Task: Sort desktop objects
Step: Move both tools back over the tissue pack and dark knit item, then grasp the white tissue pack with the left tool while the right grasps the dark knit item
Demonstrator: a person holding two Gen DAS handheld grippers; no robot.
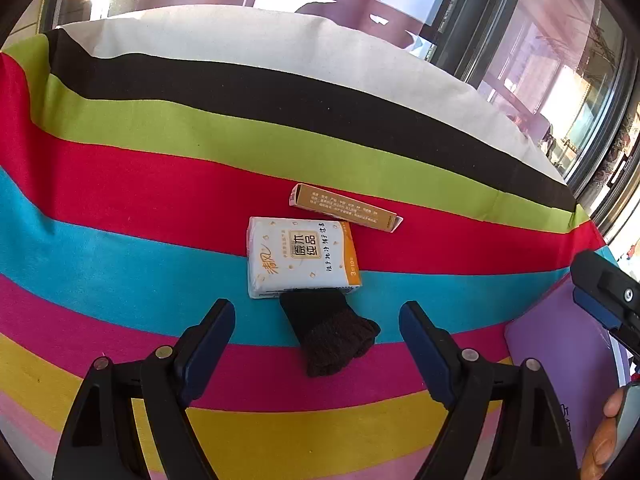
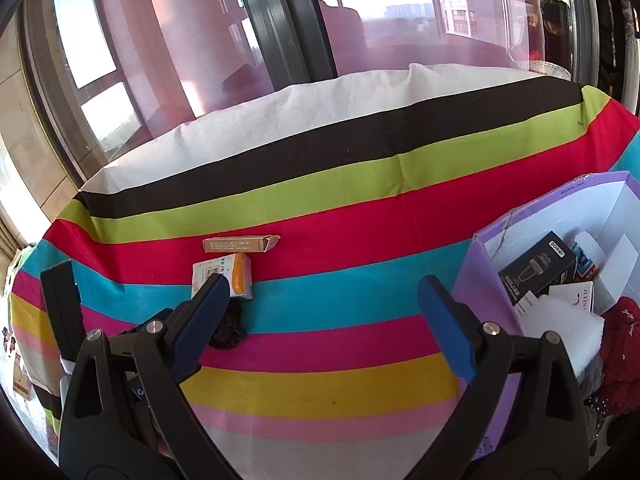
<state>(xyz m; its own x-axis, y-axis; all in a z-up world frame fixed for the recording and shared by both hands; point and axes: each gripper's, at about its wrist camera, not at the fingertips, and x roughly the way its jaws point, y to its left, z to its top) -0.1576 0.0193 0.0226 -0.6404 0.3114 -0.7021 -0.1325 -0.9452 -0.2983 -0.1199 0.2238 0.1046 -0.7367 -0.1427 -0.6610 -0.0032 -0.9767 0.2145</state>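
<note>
The left gripper hangs over the striped cloth that covers the surface, its blue pads spread wide with nothing pressed between them. A dark sock lies on the cloth in the gap between the jaws, touched by neither pad. The tissue pack is the landmark here: the sock sits just in front of it, its cuff end touching or slightly tucked under the pack's near edge. Just behind the pack, on the red stripe, lies a slim tan carton, close to the pack's far corner but apart from it. To the pack's right, well away at the cloth's edge, stands a purple box, with the right gripper's black body and part of a hand above it.

In the right wrist view, the right gripper is also spread wide and holds nothing; only bare stripes lie between its pads. The tissue pack shows just behind its left fingertip, the carton beyond that, and the sock partly hidden below. The purple box, far right of the pack, is open and holds a black carton, white boxes, white foam and a dark red knitted item.
</note>
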